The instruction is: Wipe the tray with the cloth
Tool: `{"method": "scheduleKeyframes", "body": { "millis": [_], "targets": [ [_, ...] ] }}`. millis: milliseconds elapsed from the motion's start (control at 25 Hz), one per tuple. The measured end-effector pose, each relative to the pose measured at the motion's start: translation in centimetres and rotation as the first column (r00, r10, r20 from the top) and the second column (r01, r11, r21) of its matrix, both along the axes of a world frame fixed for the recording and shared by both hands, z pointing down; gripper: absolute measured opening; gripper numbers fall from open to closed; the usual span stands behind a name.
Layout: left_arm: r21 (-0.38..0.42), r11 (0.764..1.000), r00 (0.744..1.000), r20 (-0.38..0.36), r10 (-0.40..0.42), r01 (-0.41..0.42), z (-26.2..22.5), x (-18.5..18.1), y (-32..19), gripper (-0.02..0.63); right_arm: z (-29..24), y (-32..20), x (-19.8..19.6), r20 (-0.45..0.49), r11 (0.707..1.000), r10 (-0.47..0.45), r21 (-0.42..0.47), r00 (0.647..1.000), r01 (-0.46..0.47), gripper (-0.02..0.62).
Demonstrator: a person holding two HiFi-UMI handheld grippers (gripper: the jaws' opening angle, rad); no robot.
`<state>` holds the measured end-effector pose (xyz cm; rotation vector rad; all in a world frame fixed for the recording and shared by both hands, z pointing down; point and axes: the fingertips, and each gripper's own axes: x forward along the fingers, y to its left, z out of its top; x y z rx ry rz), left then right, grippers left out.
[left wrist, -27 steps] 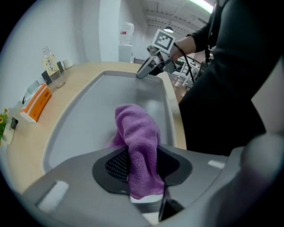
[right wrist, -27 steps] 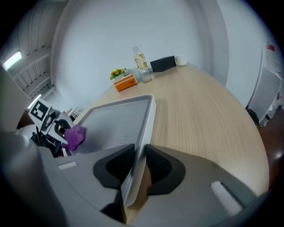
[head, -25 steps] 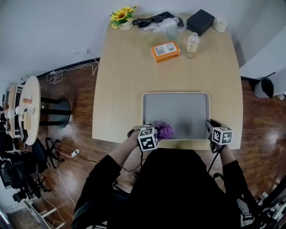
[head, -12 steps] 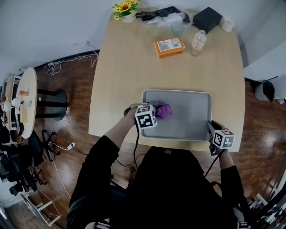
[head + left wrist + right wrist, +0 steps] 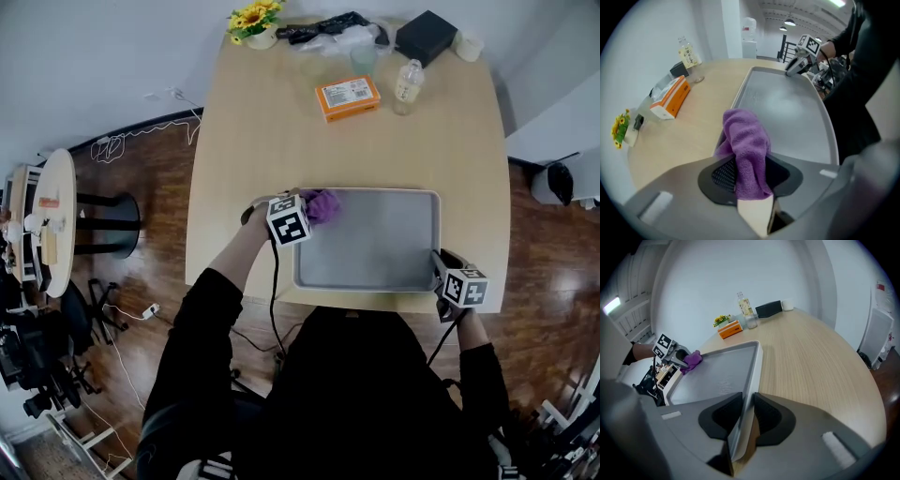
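The left hand-held gripper (image 5: 751, 176) is clenched on the purple cloth (image 5: 745, 140), whose free end is bunched against the far-left corner of the grey tray (image 5: 375, 244). The right hand-held gripper (image 5: 744, 416) is clamped on the tray's rim at its near-right corner, pinning it to the table (image 5: 281, 141). The step in hand looks like wiping along the far edge. To do it well, the cloth should be pressed flat rather than dragged as a lump. It should be swept rightward in overlapping passes that reach into the raised rim, while the right grip holds firm so the tray does not slide or pivot. Most of the tray floor lies bare and unobstructed, so nothing on it blocks the stroke. The 1 limit is the right hand-held gripper itself, which covers its own corner. At the table's far end, well apart from the tray, stand an orange box (image 5: 347, 97), a small bottle (image 5: 406, 86), a glass (image 5: 363, 60), a black box (image 5: 427, 37) and a pot of yellow flowers (image 5: 255, 22). None of them is near the wiping path.
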<state>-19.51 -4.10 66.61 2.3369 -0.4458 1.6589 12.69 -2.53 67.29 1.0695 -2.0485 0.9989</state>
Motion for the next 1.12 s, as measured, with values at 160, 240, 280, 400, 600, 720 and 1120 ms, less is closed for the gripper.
{"method": "scheduleKeyframes", "body": {
  "millis": [160, 240, 280, 400, 600, 720, 1120],
  "targets": [
    [-0.062, 0.998, 0.999, -0.042, 0.031, -0.034, 0.6, 1.1, 7.2, 0.123, 0.0, -0.1, 0.0, -0.009, 1.000, -0.001, 0.001, 1.000, 0.001, 0.084],
    [-0.063, 0.996, 0.997, -0.049, 0.056, -0.059, 0.7, 2.1, 10.4, 0.123, 0.0, -0.2, 0.1, -0.014, 1.000, 0.003, 0.004, 1.000, -0.003, 0.083],
    [-0.073, 0.996, 0.997, -0.062, 0.053, -0.058, 0.7, 2.7, 11.9, 0.123, 0.0, -0.1, 0.0, -0.016, 1.000, 0.005, 0.005, 1.000, -0.005, 0.083],
    [-0.128, 0.991, 0.992, -0.122, 0.027, -0.043, 0.2, 4.2, 15.8, 0.124, 0.0, 0.1, -0.2, -0.018, 1.000, 0.007, 0.006, 1.000, -0.007, 0.083],
    [-0.166, 0.984, 0.989, -0.143, 0.047, -0.071, -0.2, 6.4, 16.4, 0.118, -0.2, 0.0, -0.6, -0.003, 1.000, 0.010, 0.014, 1.000, -0.010, 0.083],
    [-0.185, 0.970, 0.974, -0.190, 0.124, -0.160, -0.2, 10.8, 15.6, 0.118, -0.2, 0.1, -0.6, 0.011, 0.999, 0.029, 0.024, 1.000, -0.030, 0.083],
    [-0.202, 0.870, 0.883, -0.247, 0.399, -0.450, -0.9, 28.5, 11.5, 0.121, -0.1, 0.2, -0.7, 0.039, 0.999, 0.016, 0.029, 0.999, -0.017, 0.084]
  ]
}}
